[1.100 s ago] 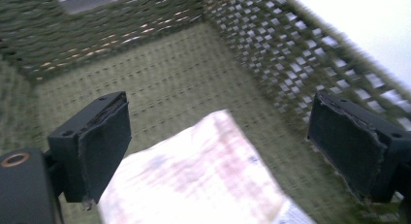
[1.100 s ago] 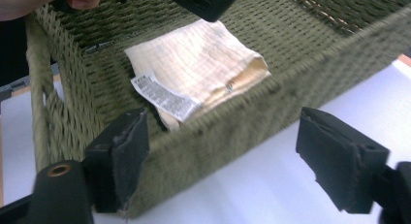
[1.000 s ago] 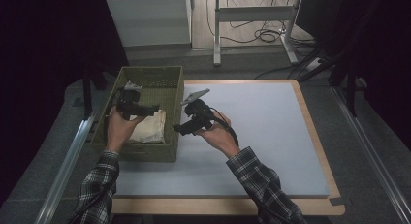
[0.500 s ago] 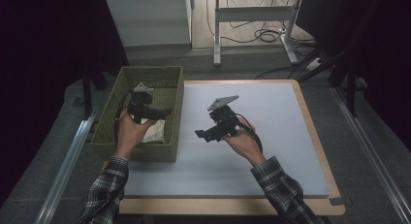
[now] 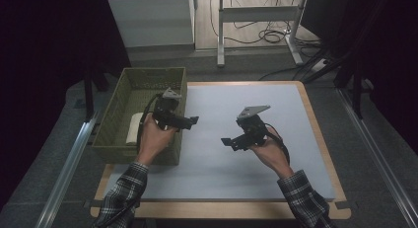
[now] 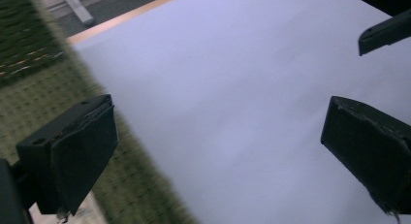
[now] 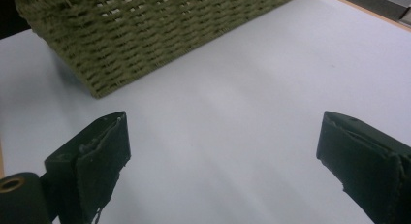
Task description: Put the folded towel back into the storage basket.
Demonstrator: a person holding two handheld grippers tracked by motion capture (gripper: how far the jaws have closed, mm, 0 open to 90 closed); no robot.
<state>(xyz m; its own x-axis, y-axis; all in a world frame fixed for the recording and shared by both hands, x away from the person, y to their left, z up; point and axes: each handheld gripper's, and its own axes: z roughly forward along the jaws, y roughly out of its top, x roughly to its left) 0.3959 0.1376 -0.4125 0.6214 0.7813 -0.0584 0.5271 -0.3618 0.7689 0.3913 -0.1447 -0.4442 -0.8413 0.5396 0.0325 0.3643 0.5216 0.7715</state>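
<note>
The folded cloth (image 5: 134, 130) lies in the woven basket (image 5: 129, 81) at the counter's (image 5: 256, 169) left edge, long axis running near-to-far along the basket's length. Both jaws have just been opening with nothing between them: left hand-held gripper (image 5: 192, 121) wide apart by the basket's right wall, right hand-held gripper (image 5: 227, 142) wide apart over bare counter. Looks like a release-and-retreat step; next calls for clearing away.
</note>
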